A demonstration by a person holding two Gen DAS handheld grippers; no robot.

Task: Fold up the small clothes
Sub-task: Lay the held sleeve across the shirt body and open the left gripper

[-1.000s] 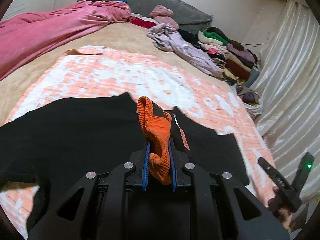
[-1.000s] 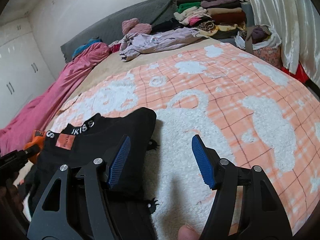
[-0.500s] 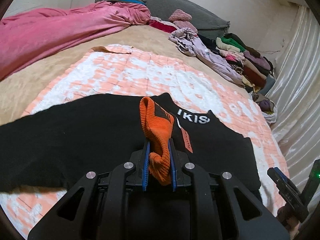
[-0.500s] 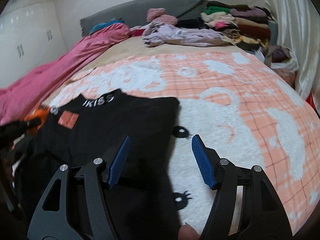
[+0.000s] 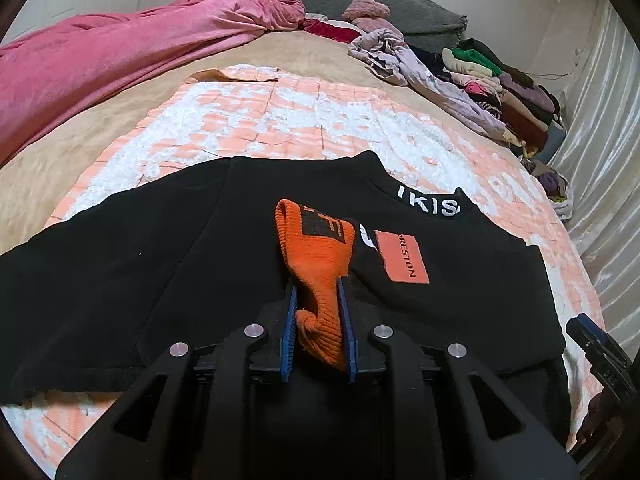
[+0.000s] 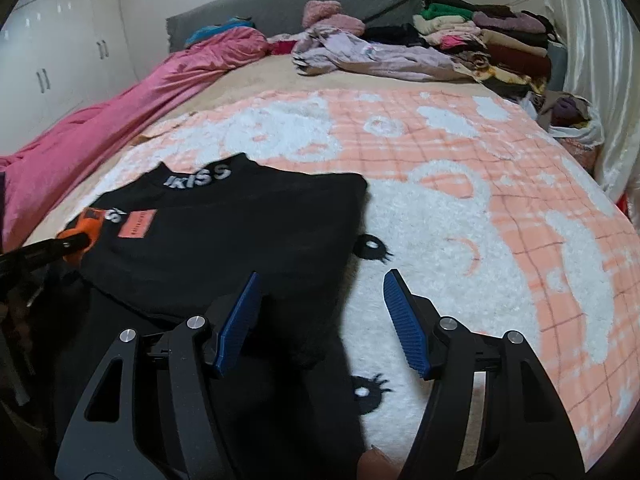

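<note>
Here, line by line:
Left tool (image 5: pixel 318 300): its 2 blue pads pinch the orange knit cuff (image 5: pixel 316 248); its jaws have just been opening slightly, with the cuff between them and gripped.
Orange knit cuff: stands up out of the left tool, above the black garment (image 5: pixel 160 264); a dark patch with orange lettering shows near its top.
Right tool (image 6: pixel 320 312): jaws stand wide apart, nothing between the pads; it hangs over the garment's right edge and the blanket (image 6: pixel 460 208).
Black garment: lies spread flat on the blanket at the near end of the bed (image 5: pixel 280 52); white letters mark its collar (image 5: pixel 428 204), with an orange label (image 5: pixel 402 258) just below.
Blanket: peach and white, fluffy, under the garment.
Pink cover (image 5: pixel 120 48): bunched along the bed's left side.
Clothes pile (image 6: pixel 480 36): stacked at the far right corner, well apart from the garment.
Lilac garment (image 6: pixel 368 56): crumpled beside that pile.
</note>
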